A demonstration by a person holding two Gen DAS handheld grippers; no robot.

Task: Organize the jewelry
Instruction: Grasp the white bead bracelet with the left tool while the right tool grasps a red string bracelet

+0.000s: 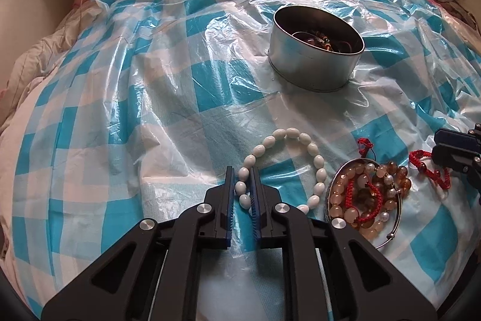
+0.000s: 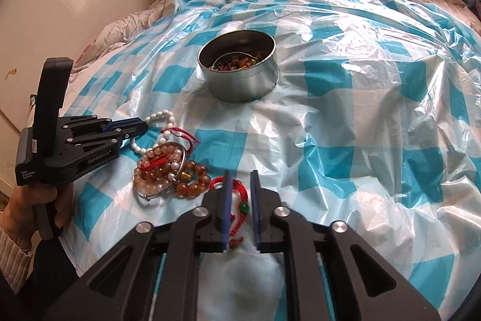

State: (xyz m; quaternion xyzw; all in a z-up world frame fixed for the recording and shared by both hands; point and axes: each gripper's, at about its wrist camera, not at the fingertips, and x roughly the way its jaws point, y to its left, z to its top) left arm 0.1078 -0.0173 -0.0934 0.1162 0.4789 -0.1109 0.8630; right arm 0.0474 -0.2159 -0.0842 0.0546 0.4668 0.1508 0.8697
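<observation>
Down low, the left gripper [image 1: 241, 185] squeezes the white bead bracelet [image 1: 312, 154]; the right gripper [image 2: 239, 188] straddles the half-hidden red cord bracelet [image 2: 238, 194], fingers apart.

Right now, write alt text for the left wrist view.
The left gripper straddles one side of a white bead bracelet on a blue checked plastic sheet. A heap of amber and red bracelets lies to its right, and a round metal tin holding jewelry stands farther back.
</observation>
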